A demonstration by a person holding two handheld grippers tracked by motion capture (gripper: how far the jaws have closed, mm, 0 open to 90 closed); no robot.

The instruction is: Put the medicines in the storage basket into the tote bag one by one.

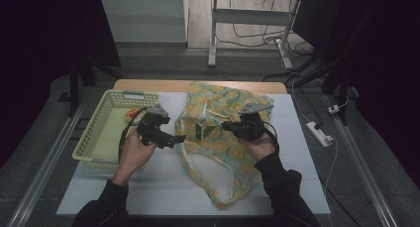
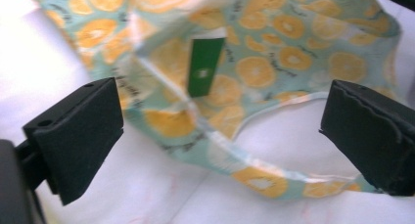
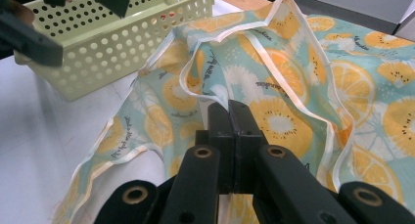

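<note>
Orange-print fabric bag (image 1: pixel 223 138) spread across the bench (image 1: pixel 163 182) middle, its handle loop toward the near edge. Right tongs (image 3: pixel 230 114), pressed together, pinch a fold of the bag. Left tongs (image 2: pixel 220 136) stand spread, nothing between them, just left of the bag, beside the yellow basket (image 1: pixel 94 133) at the left edge.
</note>
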